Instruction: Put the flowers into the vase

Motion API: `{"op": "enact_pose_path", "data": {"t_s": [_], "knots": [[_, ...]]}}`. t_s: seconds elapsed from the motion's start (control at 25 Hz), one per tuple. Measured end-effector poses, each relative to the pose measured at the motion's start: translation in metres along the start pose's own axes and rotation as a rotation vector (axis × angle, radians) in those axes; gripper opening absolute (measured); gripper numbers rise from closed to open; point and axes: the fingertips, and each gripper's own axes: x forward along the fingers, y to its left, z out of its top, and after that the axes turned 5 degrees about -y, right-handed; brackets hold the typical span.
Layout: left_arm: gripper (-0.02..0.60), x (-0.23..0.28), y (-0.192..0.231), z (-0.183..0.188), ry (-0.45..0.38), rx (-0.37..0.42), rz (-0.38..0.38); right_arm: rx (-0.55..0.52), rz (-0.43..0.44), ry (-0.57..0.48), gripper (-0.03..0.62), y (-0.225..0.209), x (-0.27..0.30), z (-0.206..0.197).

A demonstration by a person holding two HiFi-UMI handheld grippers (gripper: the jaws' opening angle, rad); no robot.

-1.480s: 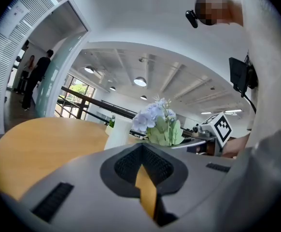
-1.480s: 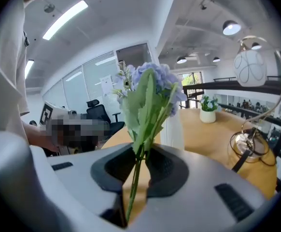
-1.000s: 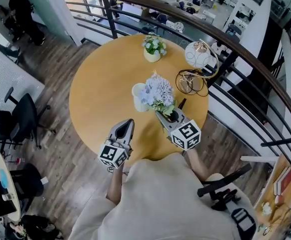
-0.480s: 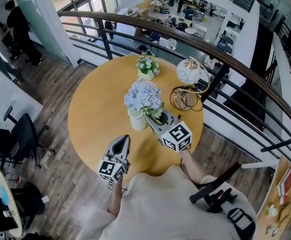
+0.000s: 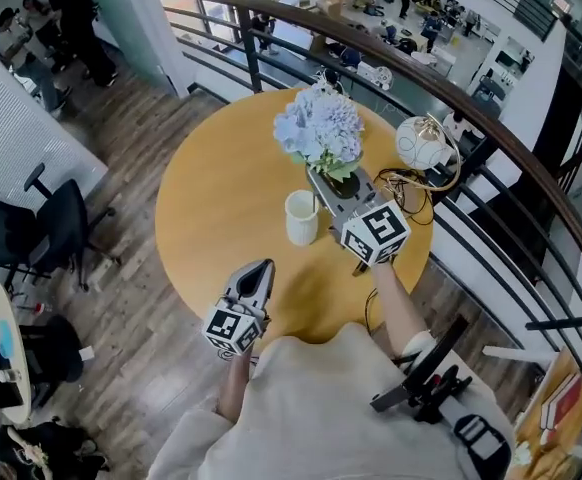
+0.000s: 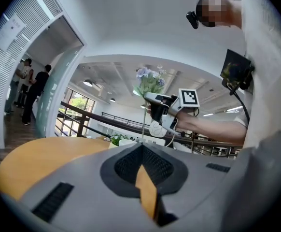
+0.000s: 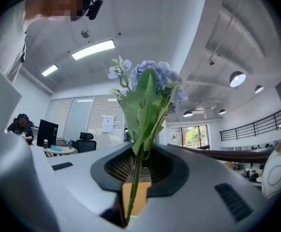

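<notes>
Head cam looks steeply down on a person at a round wooden table (image 5: pixel 211 198) beside a railing. R gripper (image 5: pixel 333 183) is clenched on the green stem of a bunch of pale-blue flowers (image 5: pixel 319 128), w/ blooms held high above the tabletop. White vase (image 5: pixel 301 217) stands upright on the table just left of the R gripper; flowers not in it. L gripper (image 5: pixel 261 270) is over the table's near edge, apart from the vase, jaws together w/ nothing between. White globe ornament (image 5: pixel 423 143) sits at the table's right edge.
</notes>
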Motion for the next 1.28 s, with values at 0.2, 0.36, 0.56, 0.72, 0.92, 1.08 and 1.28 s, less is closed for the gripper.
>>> {"op": "enact_pose_path", "data": {"t_s": [0.2,0.36,0.56,0.72,0.92,1.08,1.28], "knots": [[0.006,-0.015,0.011,0.0,0.007,0.002,0.057,-0.03,0.034,-0.039,0.072,-0.003,0.029,0.012],[0.006,-0.024,0.016,-0.003,0.022,0.002,0.089,-0.015,0.026,-0.031,0.072,-0.006,0.034,-0.004],[0.006,-0.028,0.017,-0.005,0.04,-0.002,0.101,0.027,0.003,0.029,0.072,-0.004,0.016,-0.051],[0.006,-0.025,0.017,-0.003,0.057,0.001,0.09,0.025,-0.014,0.069,0.074,0.004,0.001,-0.087],[0.006,-0.025,0.013,-0.001,0.08,0.001,0.085,0.024,0.008,0.076,0.074,0.019,-0.003,-0.103],[0.006,-0.023,0.009,-0.004,0.101,0.0,0.079,0.019,0.006,0.095,0.087,0.028,-0.015,-0.115],[0.006,-0.018,0.011,-0.003,0.102,0.013,0.081,-0.035,-0.007,0.151,0.118,0.037,-0.029,-0.134]]}}
